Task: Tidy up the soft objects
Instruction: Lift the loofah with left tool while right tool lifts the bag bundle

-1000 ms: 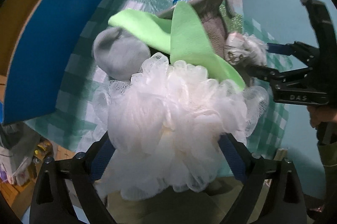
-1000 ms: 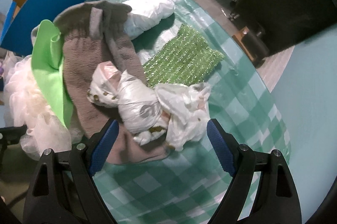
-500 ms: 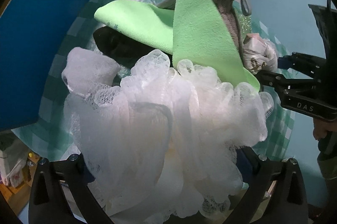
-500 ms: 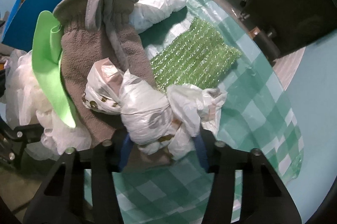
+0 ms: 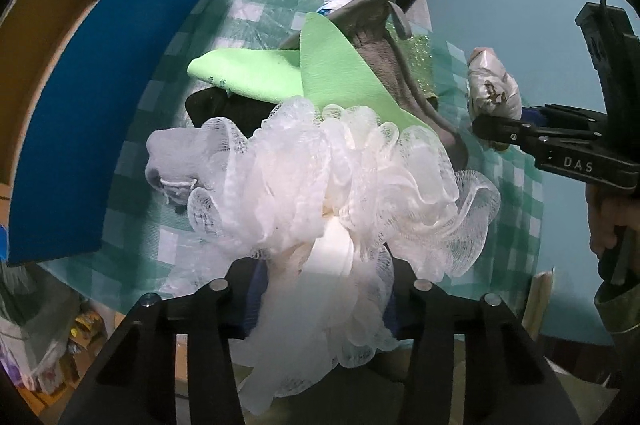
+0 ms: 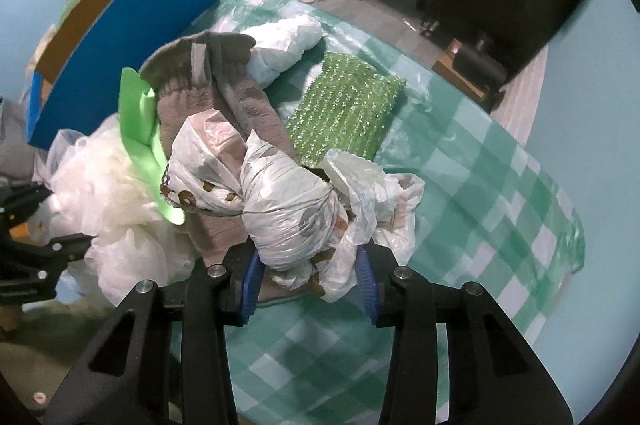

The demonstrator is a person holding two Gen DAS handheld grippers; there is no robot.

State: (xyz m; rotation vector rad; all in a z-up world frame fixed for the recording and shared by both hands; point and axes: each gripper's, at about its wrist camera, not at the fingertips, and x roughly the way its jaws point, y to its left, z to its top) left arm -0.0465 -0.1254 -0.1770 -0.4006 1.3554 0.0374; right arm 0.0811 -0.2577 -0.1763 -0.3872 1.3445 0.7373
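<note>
My L gripper (image 5: 320,289): jaws closing on white mesh pouf (image 5: 332,185), was wide sec ago. R gripper (image 6: 308,277): jaws closing round knotted plastic bag (image 6: 280,201). Both lifting off checked counter (image 6: 480,185); sorting next, I reckon.

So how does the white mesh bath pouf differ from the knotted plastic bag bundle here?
The bath pouf is frilly, see-through netting; the plastic bag bundle is smooth, crinkled film with brown print. The pouf sits in the left gripper; the bundle in the right gripper. The pouf is one airy ball; the bundle is tightly knotted. Both are whitish, with fingers closing around them.
</note>
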